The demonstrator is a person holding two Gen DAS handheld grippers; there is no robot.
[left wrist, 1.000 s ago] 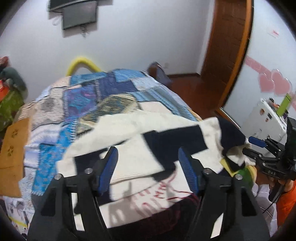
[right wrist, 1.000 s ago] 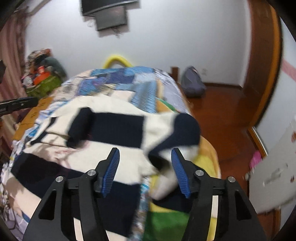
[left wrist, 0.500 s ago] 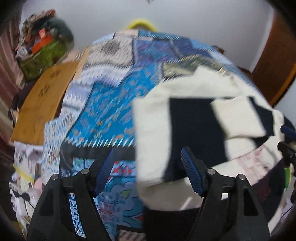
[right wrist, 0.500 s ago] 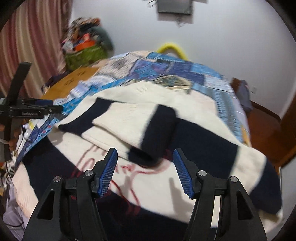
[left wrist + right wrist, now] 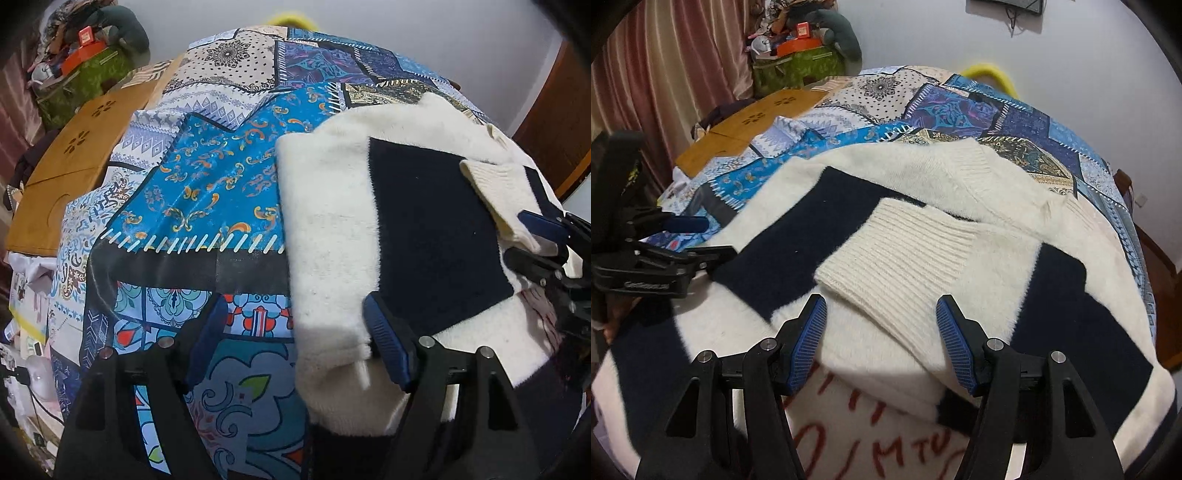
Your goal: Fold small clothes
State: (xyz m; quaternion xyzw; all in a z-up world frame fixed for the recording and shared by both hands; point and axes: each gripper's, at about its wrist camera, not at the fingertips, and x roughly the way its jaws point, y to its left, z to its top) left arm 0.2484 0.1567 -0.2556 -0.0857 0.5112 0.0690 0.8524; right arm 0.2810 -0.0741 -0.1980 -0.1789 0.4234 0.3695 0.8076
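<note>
Cream-and-navy fuzzy sweater (image 5: 923,206) spread over a patchwork quilt (image 5: 207,184) on the bed, both sleeves folded across the body, ribbed cuff (image 5: 901,251) of one lying on top near the middle. Red lettering across the lower front, partly hidden, unreadable. Thick, soft knit, likely springy and slow to hold a crease.

Left gripper (image 5: 295,339) hanging over the sweater's left edge, jaws apart and just widened further, cream sleeve edge between them but not pinched. Right gripper (image 5: 882,339) above the cuff, jaws apart, holding nothing.

Risks, judged from here: closing on only the top sleeve layer and dragging it off the body, undoing the sleeve fold; pinching the quilt along with the left edge and pulling it up too; uneven lift from the two sides, skewing the next fold. Wooden board (image 5: 74,147) lying beside the quilt, well clear.
</note>
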